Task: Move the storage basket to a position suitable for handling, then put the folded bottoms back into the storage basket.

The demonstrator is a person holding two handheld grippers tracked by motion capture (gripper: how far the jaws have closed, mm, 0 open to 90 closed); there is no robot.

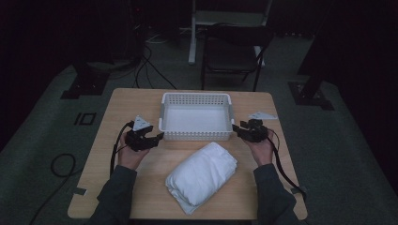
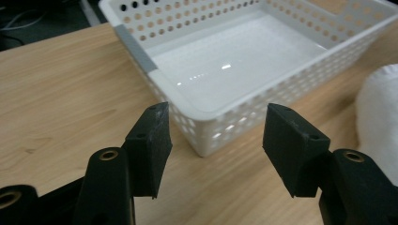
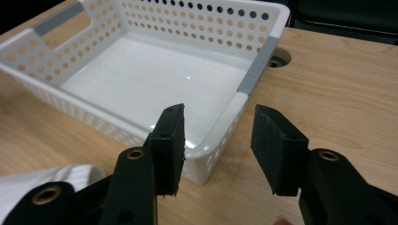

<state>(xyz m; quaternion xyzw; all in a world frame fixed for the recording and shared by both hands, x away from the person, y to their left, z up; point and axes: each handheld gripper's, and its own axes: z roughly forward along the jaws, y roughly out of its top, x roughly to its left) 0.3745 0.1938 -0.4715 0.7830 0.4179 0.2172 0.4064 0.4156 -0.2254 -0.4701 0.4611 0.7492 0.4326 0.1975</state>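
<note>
Both grippers wide open at the basket's near corners, nothing held.

We see the left gripper [image 1: 157, 137] and right gripper [image 1: 236, 129] w/ jaws spread, each aimed at a front corner of the white perforated basket [image 1: 196, 99], not touching. Folded white cloth [image 1: 202, 176] lies just in front of the basket on the table [image 1: 108, 140]. No readable writing.

Dark grey-green sleeves [image 1: 115, 194], black claws with brass-ringed screw holes, trailing black cables.

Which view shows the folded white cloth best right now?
The high view: the whole folded white cloth lies on the table, in front of the basket. The left gripper view catches only its edge; the right gripper view only a corner.
</note>
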